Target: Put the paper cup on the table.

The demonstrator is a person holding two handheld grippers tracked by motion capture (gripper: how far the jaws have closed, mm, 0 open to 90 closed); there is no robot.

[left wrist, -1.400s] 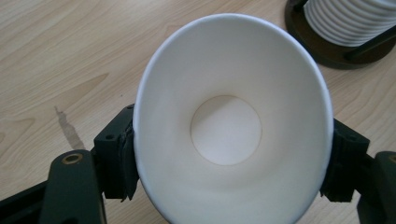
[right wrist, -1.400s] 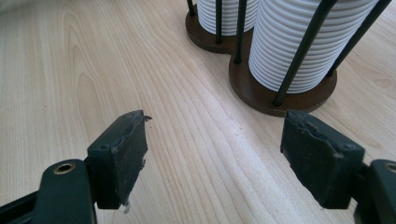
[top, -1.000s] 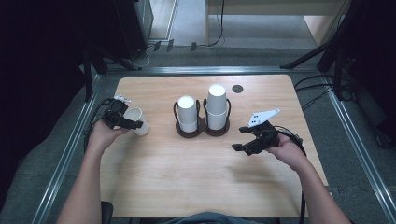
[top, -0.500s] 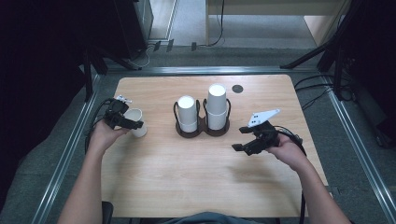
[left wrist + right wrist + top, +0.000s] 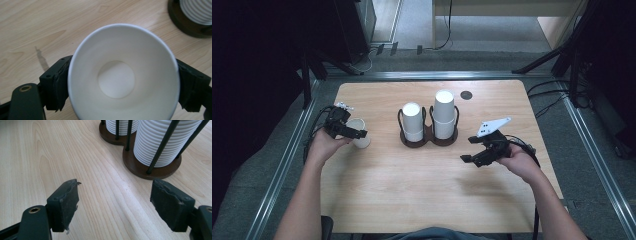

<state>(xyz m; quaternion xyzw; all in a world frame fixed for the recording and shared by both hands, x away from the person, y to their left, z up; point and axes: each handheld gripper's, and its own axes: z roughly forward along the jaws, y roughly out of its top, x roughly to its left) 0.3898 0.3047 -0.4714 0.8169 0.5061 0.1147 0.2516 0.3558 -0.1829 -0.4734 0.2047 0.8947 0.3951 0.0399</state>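
Little has moved since a sec ago: the left gripper has kept its place at the table's left edge w/ the paper cup in it, and the right gripper has kept hovering on the right side, w/ no visible shift. Seen from above, a person's forearms come in from the bottom onto a light wooden table. The left gripper's jaws are clamped on the cup, one black pad on each side of its wall; in the left gripper view the cup is seen straight into its mouth, white and empty inside. It sits near the table's left edge, well apart from the dark double cup holder at table center. That holder carries two stacks of white cups, the left stack shorter, the right stack taller. The right gripper holds nothing; its jaws stand wide apart over bare wood, and in the right gripper view the holder's base and the ribbed stack lie just ahead. Progress, as I judge it: one cup is out and gripped, approx. the 1st step done; what's left looks like placing it or pulling another from a stack. Can't tell if the cup rests on the table or is lifted.
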